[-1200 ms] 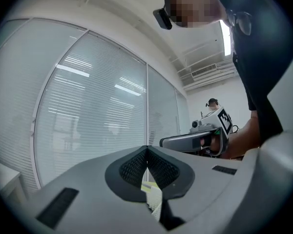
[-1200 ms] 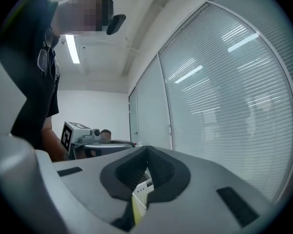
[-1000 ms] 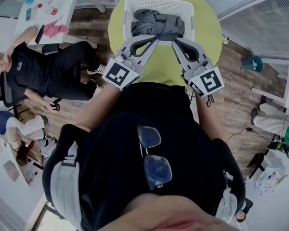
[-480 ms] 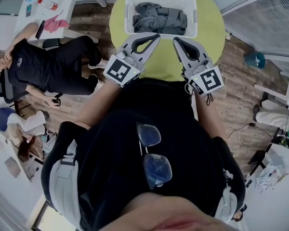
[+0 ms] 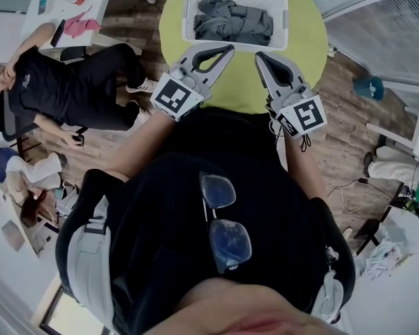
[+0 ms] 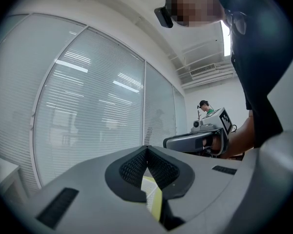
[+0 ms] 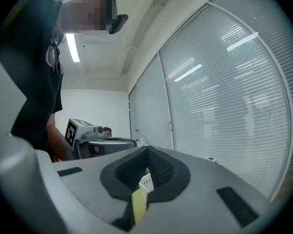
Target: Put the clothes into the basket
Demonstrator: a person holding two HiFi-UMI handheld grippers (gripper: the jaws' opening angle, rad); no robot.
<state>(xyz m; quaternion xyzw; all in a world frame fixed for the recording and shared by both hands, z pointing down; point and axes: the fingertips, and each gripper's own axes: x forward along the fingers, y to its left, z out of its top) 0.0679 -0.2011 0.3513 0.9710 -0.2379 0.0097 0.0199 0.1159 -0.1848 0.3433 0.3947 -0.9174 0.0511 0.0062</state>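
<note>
Left tongs (image 5: pixel 227 48) and right tongs (image 5: pixel 260 56) stay pressed together, empty, by my white plastic basket (image 5: pixel 188 5) at twelve o'clock; crumpled grey clothes (image 5: pixel 234 21) already inside.

a round yellow-green table (image 5: pixel 241 84) carries one white basket (image 5: pixel 237 47) at its far side.

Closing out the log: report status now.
Left gripper shut, empty. Right gripper shut, empty. Grey clothes in white basket. Nothing between grippers and basket.
</note>
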